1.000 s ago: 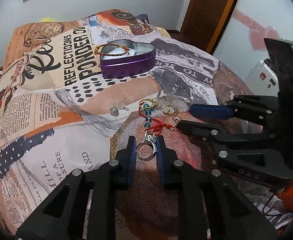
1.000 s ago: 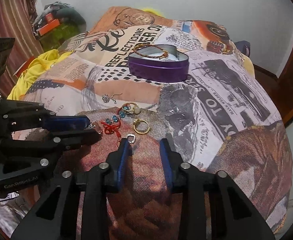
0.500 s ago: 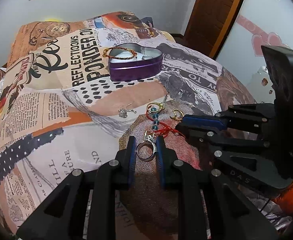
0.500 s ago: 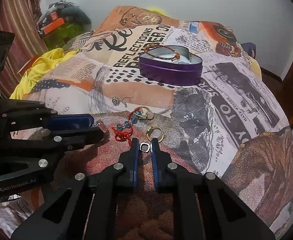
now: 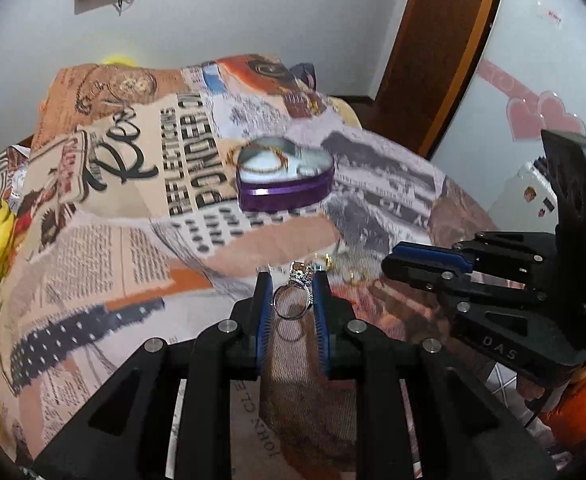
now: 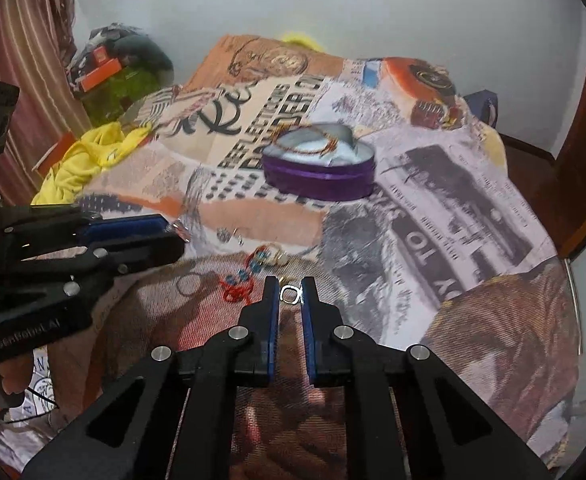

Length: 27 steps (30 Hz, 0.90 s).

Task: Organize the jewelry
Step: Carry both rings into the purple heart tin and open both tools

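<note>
Silver ring [image 5: 291,300] pinched in left claw [image 5: 291,294], lifted off the bed [image 5: 105,248]; right claw [image 6: 291,294] grips a small clasp [image 6: 290,294] (both likely bound for purple tin [image 5: 285,194], beyond).

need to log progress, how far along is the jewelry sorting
Done: one bracelet already lies in the purple heart tin. In hand: the left gripper is shut on a silver ring, and the right gripper is shut on a small silver ring; both are lifted off the bedspread. Left: the red beaded piece, a gold ring and an earring on the bedspread.
</note>
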{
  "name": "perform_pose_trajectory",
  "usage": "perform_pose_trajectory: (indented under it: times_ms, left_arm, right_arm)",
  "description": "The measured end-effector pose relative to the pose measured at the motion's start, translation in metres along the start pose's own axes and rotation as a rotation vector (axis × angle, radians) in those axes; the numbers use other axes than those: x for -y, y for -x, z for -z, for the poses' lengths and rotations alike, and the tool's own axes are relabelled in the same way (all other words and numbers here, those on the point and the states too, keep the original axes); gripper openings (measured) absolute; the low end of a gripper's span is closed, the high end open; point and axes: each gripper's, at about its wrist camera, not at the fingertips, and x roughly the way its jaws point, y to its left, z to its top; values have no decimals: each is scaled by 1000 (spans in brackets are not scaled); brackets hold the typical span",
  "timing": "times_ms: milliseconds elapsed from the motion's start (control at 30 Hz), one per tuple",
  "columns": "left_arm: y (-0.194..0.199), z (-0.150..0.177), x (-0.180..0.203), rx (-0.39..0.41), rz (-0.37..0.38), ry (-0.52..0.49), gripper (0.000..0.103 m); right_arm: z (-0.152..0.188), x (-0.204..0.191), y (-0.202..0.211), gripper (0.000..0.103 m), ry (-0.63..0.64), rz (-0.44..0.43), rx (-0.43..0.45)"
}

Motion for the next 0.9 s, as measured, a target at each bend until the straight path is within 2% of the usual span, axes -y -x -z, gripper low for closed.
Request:
perform_pose_trajectory:
  times_ms: [500,900]
  left_arm:
    - [21,-34,-5,112,-6,10,19]
    - [9,-69,-15,156,-6,8,19]
  right_arm:
    - [-35,17,35,10,-15,70,141]
    - [-66,25,32,10,-24,69,204]
